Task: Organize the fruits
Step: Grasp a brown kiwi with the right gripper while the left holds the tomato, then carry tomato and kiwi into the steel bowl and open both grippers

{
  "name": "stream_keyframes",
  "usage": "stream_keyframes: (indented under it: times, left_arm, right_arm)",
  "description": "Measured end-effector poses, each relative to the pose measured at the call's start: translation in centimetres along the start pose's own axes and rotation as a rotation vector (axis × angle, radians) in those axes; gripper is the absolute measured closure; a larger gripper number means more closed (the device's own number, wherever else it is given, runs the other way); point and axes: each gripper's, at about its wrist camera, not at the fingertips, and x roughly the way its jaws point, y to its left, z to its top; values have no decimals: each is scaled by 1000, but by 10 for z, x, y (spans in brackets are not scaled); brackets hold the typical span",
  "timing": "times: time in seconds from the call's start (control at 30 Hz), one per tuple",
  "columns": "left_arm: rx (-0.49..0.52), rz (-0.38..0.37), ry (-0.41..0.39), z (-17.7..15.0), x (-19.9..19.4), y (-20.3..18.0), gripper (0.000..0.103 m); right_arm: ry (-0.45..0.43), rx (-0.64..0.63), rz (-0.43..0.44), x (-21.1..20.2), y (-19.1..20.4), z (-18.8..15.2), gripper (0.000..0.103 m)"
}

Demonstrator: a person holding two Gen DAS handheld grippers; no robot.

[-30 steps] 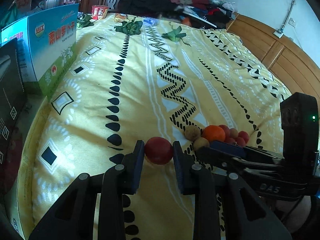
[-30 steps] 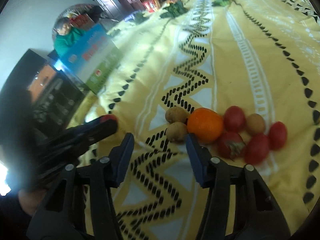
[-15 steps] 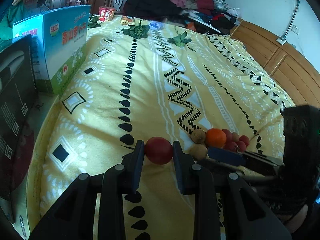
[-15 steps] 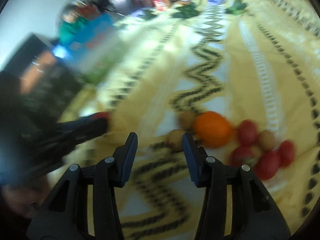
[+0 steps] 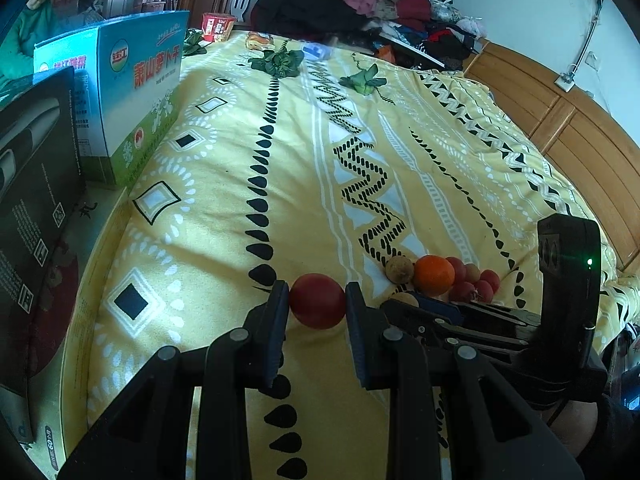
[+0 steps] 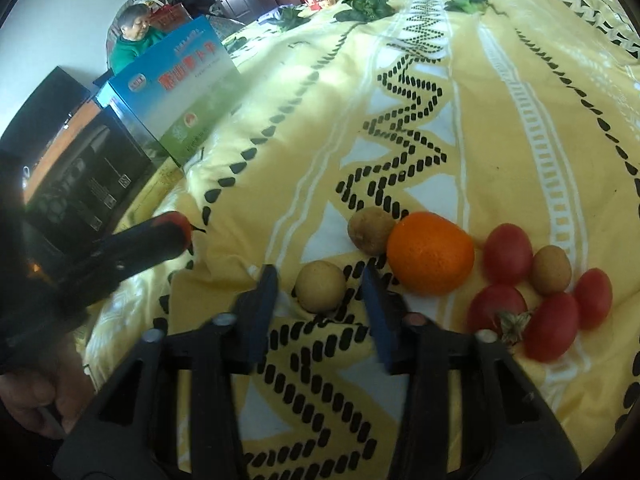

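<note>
My left gripper (image 5: pixel 317 304) is shut on a round red fruit (image 5: pixel 317 306) and holds it over the yellow patterned bedspread (image 5: pixel 224 200). It shows at the left of the right wrist view (image 6: pixel 176 232). My right gripper (image 6: pixel 320 284) is open, its jaws on either side of a small tan fruit (image 6: pixel 321 286) lying on the bedspread. Just beyond lie a second tan-brown fruit (image 6: pixel 371 230), an orange (image 6: pixel 430 253), several red tomatoes (image 6: pixel 508 254) and a small brown fruit (image 6: pixel 551 270). The same pile shows in the left wrist view (image 5: pixel 434 275).
A blue-green carton (image 5: pixel 120 96) and a black box (image 5: pixel 32 184) stand along the bed's left edge. Leafy greens (image 5: pixel 280 62) and a red cup (image 5: pixel 216 26) lie at the far end, before a heap of clothes (image 5: pixel 360 4). A wooden headboard (image 5: pixel 560 120) runs along the right.
My right gripper has moved forward and down so that the small tan fruit sits between its open jaws. My left gripper still holds the red fruit, shifted slightly back.
</note>
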Motion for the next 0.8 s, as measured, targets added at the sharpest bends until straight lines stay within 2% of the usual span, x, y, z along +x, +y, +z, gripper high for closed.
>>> stream_keyframes:
  times: [0.2, 0.43, 0.6, 0.8]
  left_arm:
    - [18, 2, -46, 4, -25, -2, 74]
    - [8, 54, -187, 20, -94, 13, 74]
    - [-60, 147, -295, 29, -162, 57, 74]
    - [-183, 300, -376, 20, -234, 131, 74]
  right_arm:
    - [-57, -23, 2, -24, 14, 3, 78]
    - [-183, -131, 43, -77, 71, 29, 78]
    - [-241, -242, 111, -100, 135, 50, 78]
    - [-250, -388, 230, -97, 230, 66, 78]
